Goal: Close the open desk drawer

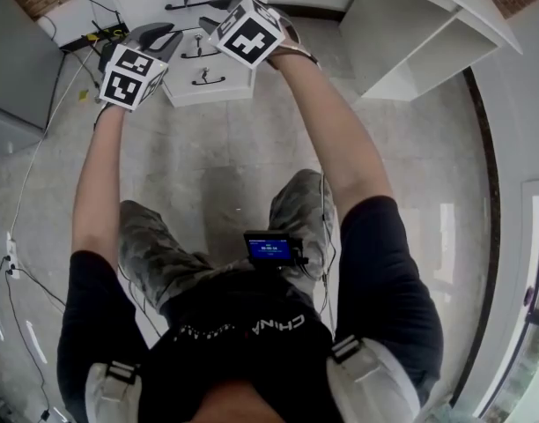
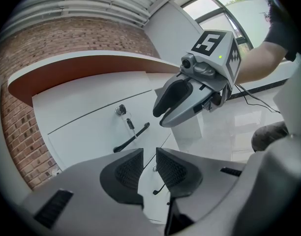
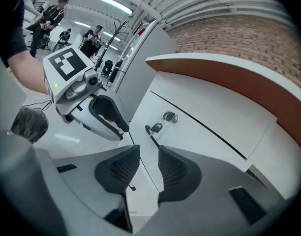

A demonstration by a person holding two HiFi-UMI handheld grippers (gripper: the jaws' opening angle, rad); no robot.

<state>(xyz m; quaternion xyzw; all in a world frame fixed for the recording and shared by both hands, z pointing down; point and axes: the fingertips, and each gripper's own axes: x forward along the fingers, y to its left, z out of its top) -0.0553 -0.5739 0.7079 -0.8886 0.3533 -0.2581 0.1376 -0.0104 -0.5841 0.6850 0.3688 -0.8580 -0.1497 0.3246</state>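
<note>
A white drawer unit (image 1: 218, 93) stands under the desk, with black handles (image 1: 189, 5) on its fronts. The top front carries a key lock (image 2: 121, 110) above its handle (image 2: 132, 137), and the fronts look level with each other. My left gripper (image 1: 162, 35) is held just in front of the unit's left side. Its jaws (image 2: 149, 157) stand slightly apart with nothing between them. My right gripper (image 1: 222, 5) hovers near the top handle, a little to the right, also open and empty (image 3: 148, 154). A bunch of keys (image 3: 163, 122) hangs at the lock just beyond it.
Cables and a power strip (image 1: 100, 35) lie on the tiled floor left of the unit. A grey panel (image 1: 14, 69) stands at far left. The desk's open white bay (image 1: 402, 42) is at the right. People (image 3: 52, 14) stand far back in the room.
</note>
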